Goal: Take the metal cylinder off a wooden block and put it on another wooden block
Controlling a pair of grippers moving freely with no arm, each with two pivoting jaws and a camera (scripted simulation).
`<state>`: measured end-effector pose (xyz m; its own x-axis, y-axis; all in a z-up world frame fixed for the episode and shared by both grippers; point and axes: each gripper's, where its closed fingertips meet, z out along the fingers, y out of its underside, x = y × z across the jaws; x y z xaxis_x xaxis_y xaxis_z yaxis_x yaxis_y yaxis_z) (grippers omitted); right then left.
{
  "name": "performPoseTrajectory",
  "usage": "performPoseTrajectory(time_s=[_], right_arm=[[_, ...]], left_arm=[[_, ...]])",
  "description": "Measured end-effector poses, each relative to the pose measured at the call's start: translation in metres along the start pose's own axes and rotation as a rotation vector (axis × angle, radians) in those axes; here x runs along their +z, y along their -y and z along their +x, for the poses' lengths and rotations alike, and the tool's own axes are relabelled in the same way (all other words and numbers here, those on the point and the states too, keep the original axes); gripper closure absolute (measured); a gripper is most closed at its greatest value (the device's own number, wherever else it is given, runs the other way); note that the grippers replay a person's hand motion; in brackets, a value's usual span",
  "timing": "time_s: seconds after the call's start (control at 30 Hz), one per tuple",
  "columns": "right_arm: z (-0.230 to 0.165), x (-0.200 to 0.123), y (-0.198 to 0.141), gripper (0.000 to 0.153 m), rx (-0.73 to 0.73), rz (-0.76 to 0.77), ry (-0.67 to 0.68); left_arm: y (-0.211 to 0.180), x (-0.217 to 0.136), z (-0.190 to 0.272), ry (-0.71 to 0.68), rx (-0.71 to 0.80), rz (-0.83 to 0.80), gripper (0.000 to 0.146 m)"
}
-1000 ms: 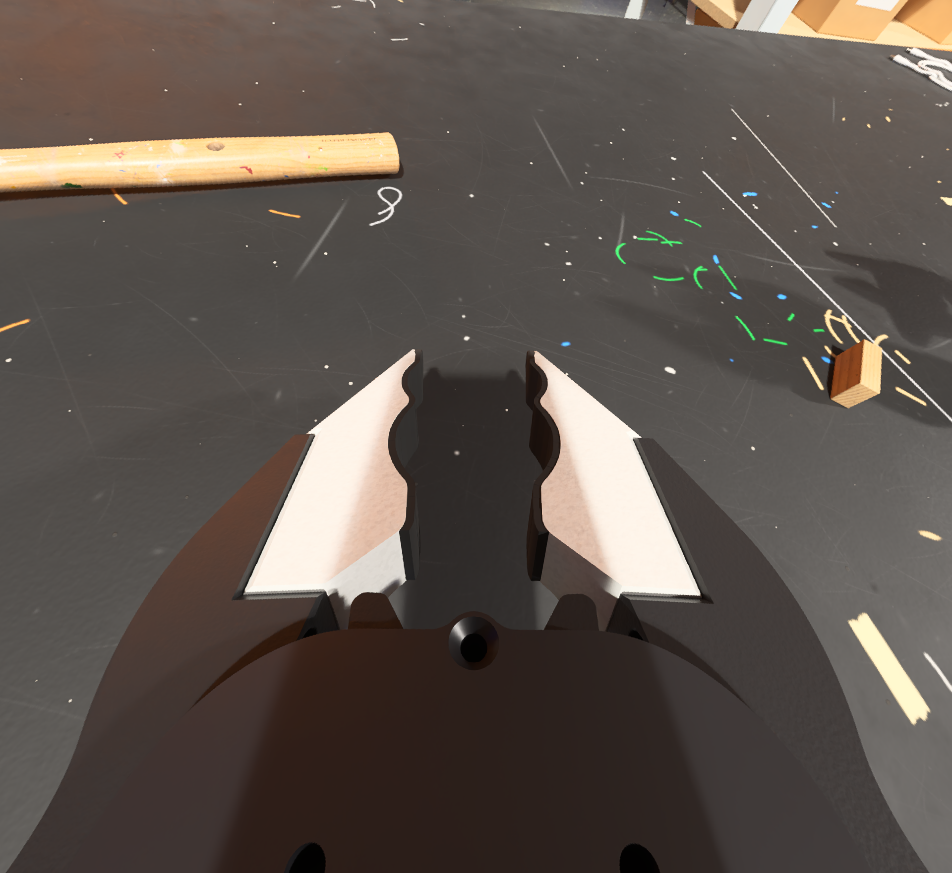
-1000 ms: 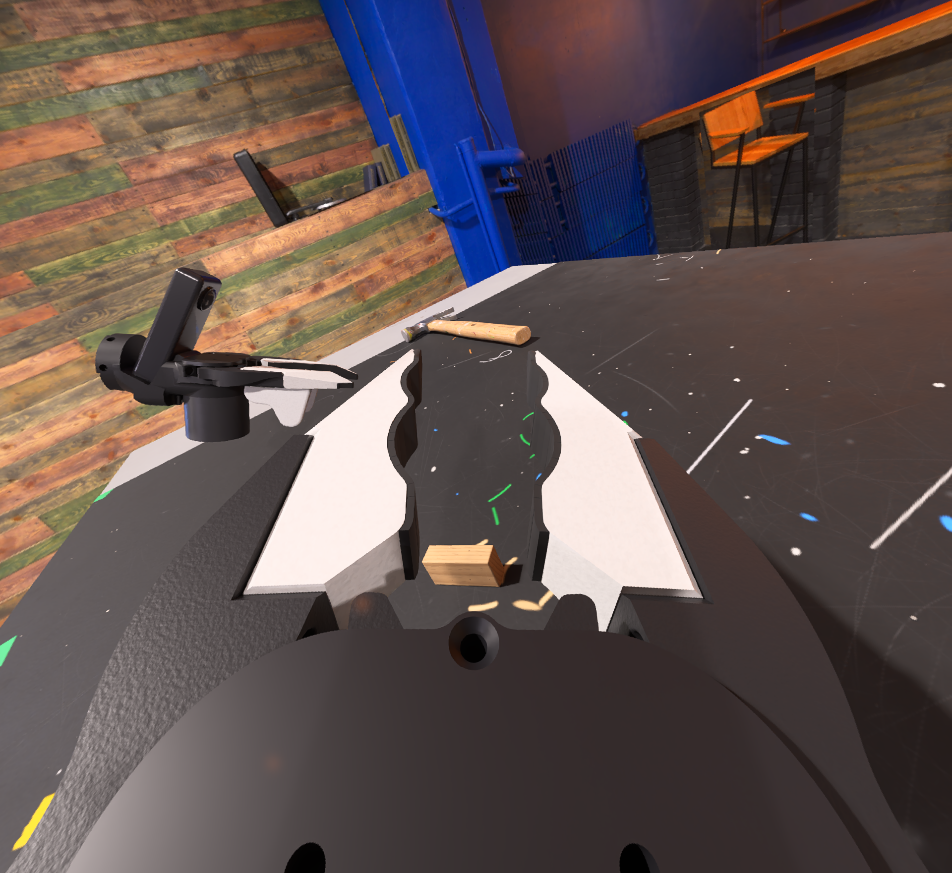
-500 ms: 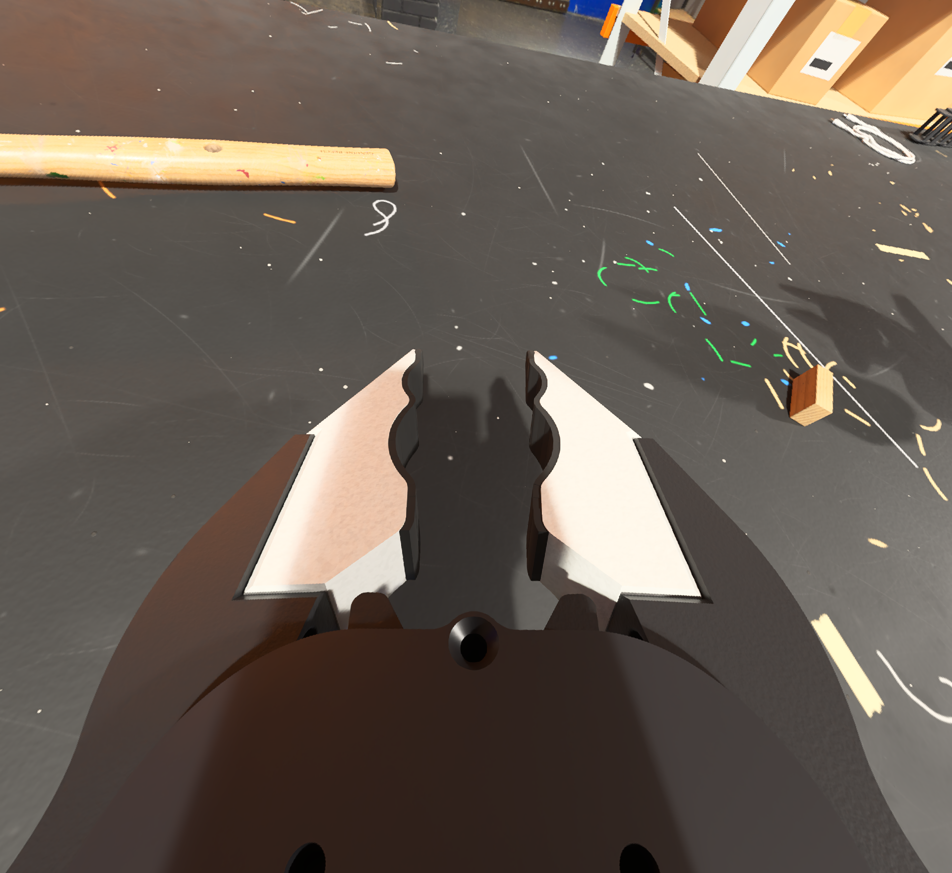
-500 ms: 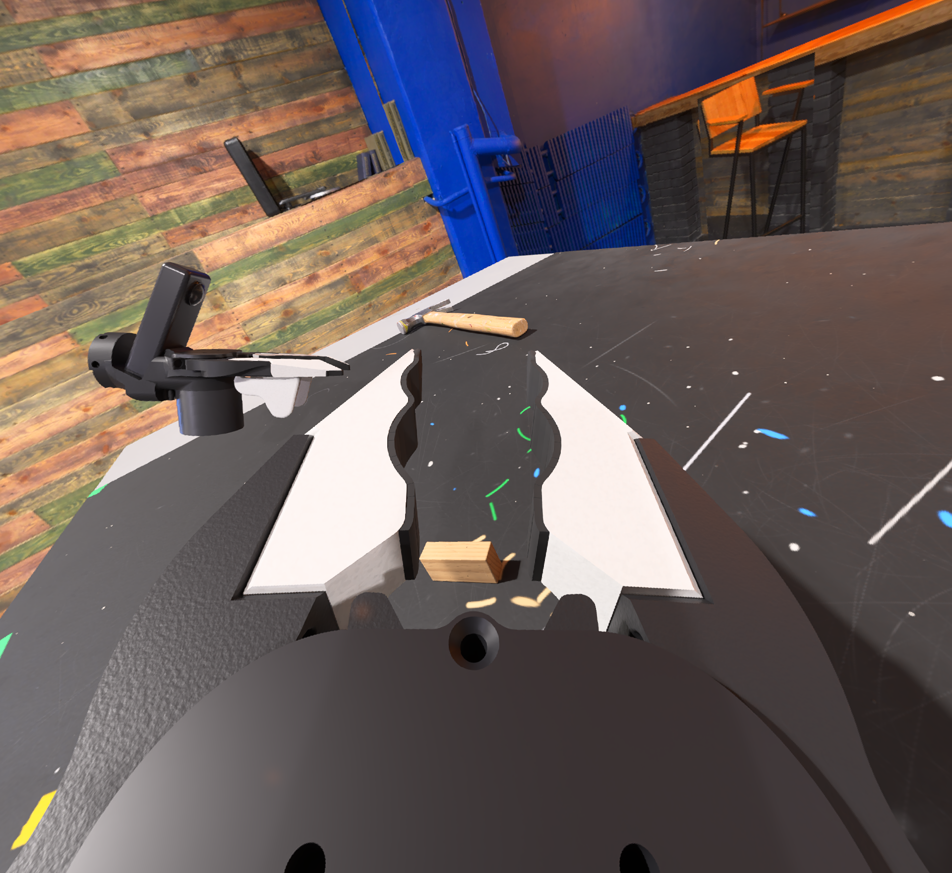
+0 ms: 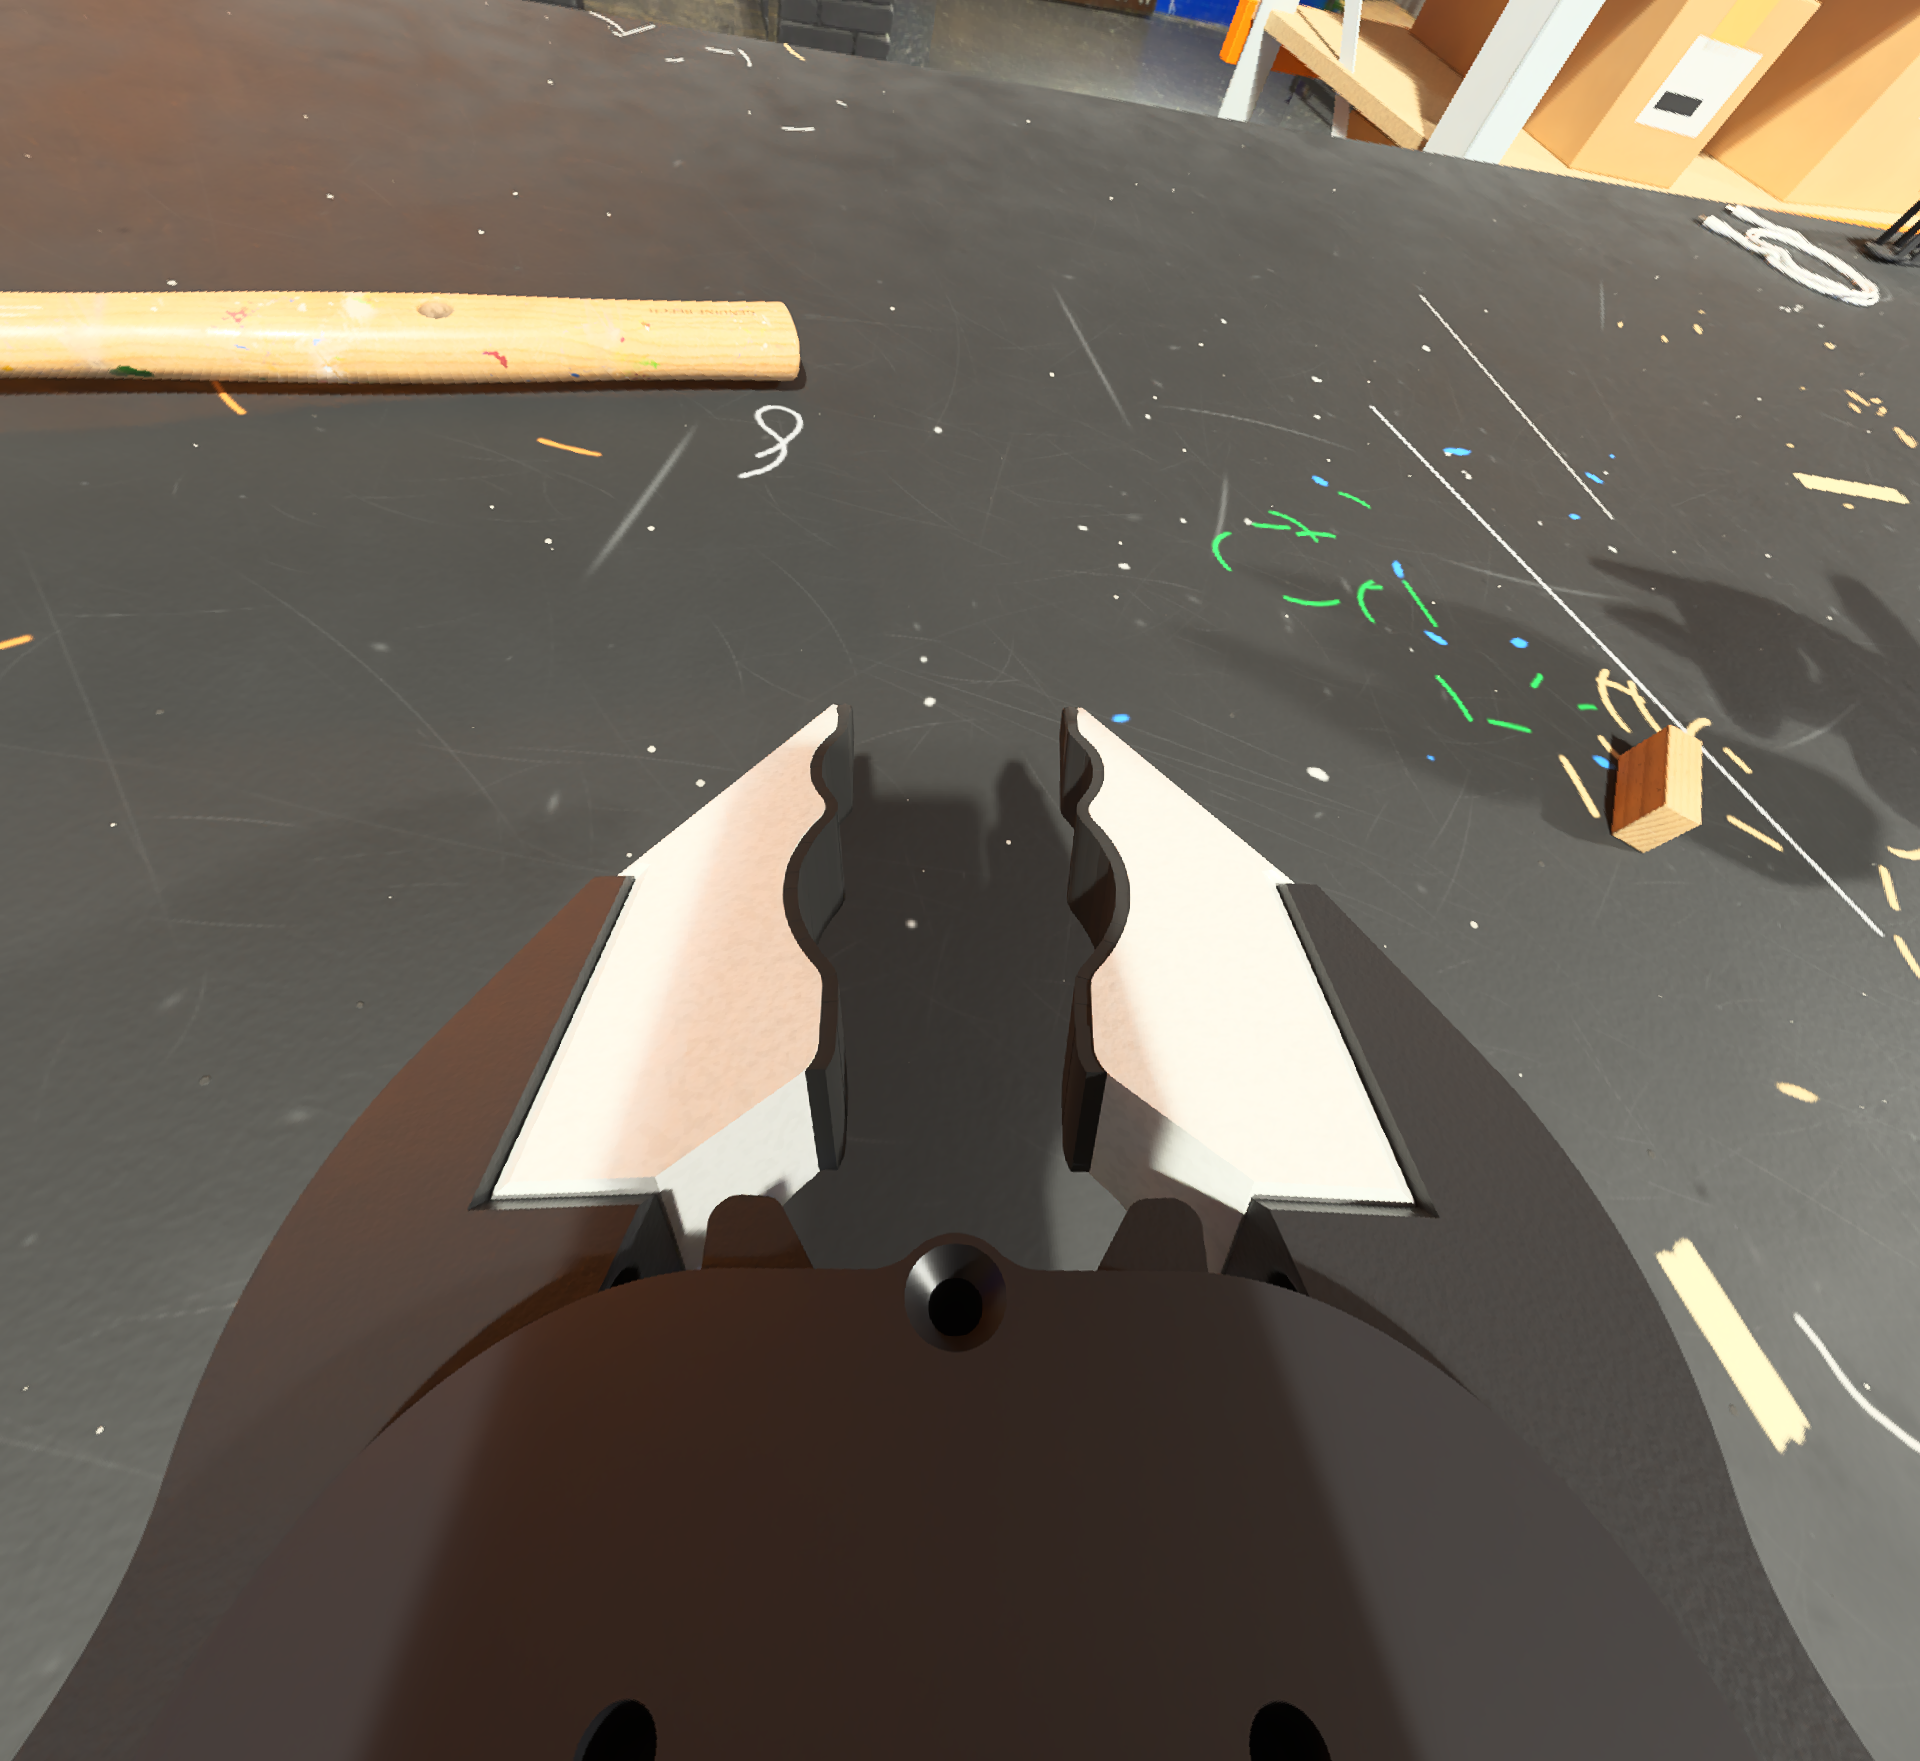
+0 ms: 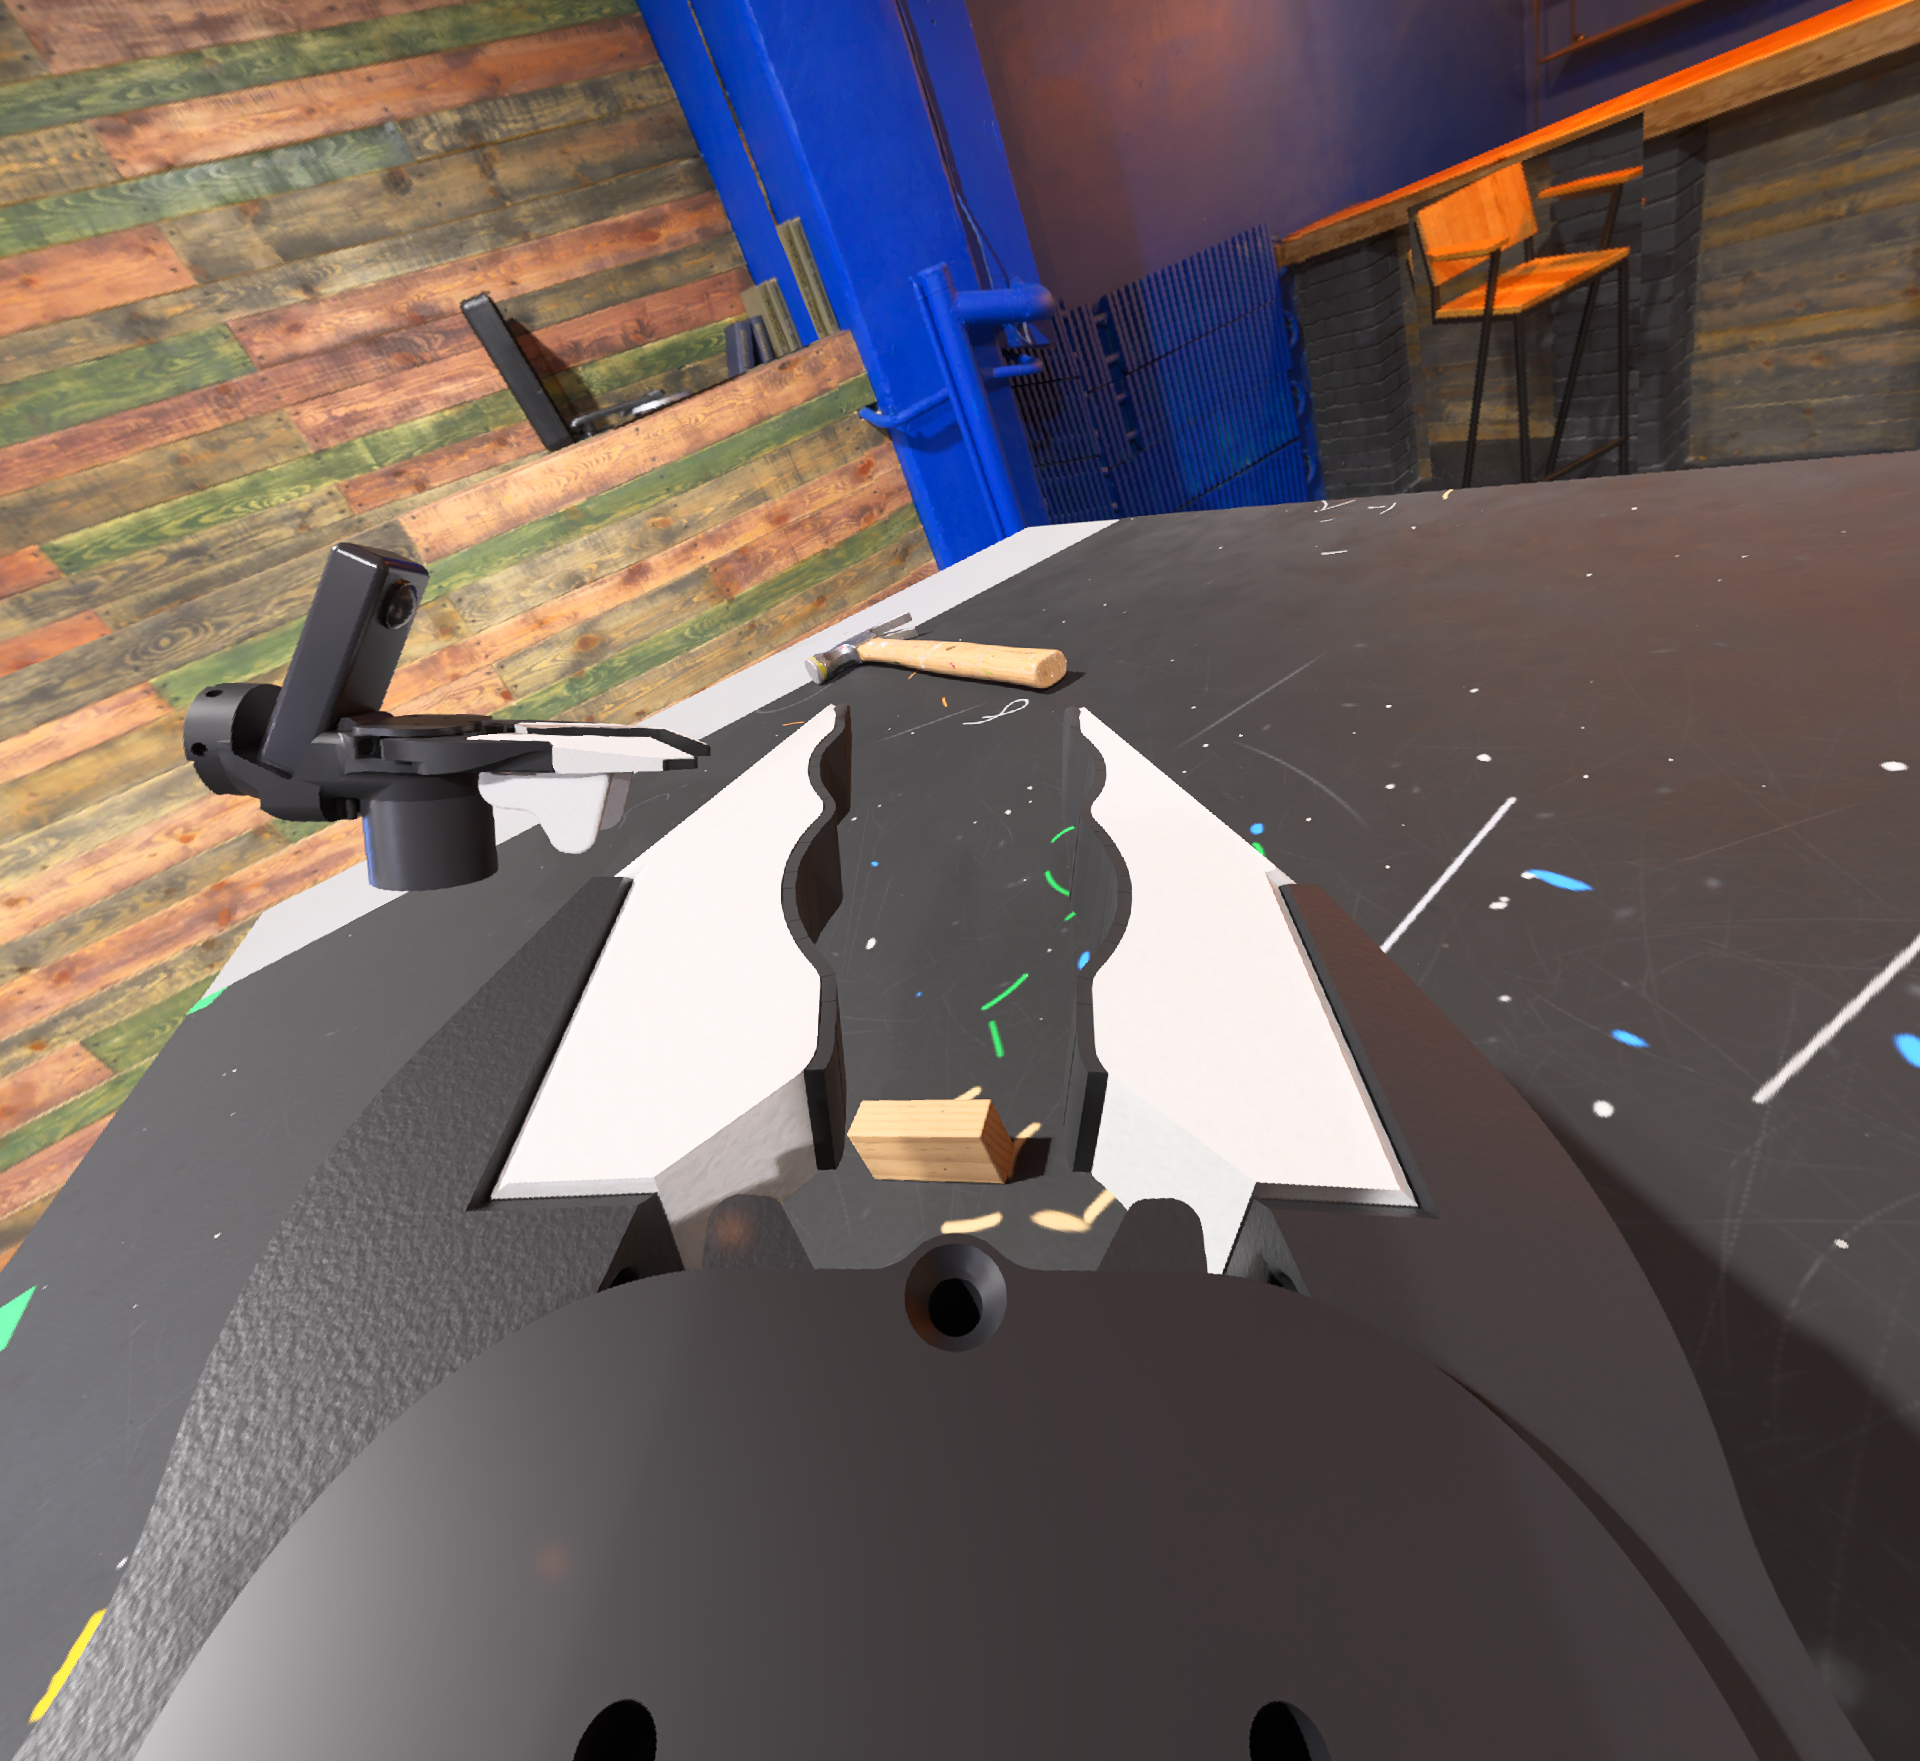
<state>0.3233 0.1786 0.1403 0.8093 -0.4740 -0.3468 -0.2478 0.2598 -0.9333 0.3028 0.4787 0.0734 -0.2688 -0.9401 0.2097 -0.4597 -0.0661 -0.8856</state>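
Observation:
No metal cylinder shows in either view. One small wooden block (image 5: pixel 1657 802) lies on the dark table to the right of my left gripper (image 5: pixel 956 719), well apart from it. My left gripper is open and empty above the table. My right gripper (image 6: pixel 956 719) is open and empty. The wooden block (image 6: pixel 930 1140) shows through the gap near the roots of its fingers, on the table below it and not touched. The left gripper (image 6: pixel 665 755) also shows in the right wrist view, hovering at the left near the table edge.
A hammer with a wooden handle (image 5: pixel 395 340) lies at the far left; it also shows in the right wrist view (image 6: pixel 935 662) near the table's pale edge (image 6: pixel 727 703). Cardboard boxes (image 5: pixel 1662 49) stand beyond the far edge. Paint marks and wood chips dot the dark table (image 5: pixel 1039 257).
The left wrist view has drawn back and tilted up a little, so the block sits slightly more to the left. The right wrist view has barely shifted. Both grippers stay open.

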Motion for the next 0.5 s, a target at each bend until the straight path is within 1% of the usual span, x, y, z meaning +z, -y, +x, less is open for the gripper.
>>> performPoseTrajectory(time_s=[0.5], right_arm=[[0.0015,0.0002,0.0012,0.112,0.010,0.003,0.001]], left_arm=[[0.0008,-0.0002,0.0000,-0.006,-0.006,0.004,0.106]])
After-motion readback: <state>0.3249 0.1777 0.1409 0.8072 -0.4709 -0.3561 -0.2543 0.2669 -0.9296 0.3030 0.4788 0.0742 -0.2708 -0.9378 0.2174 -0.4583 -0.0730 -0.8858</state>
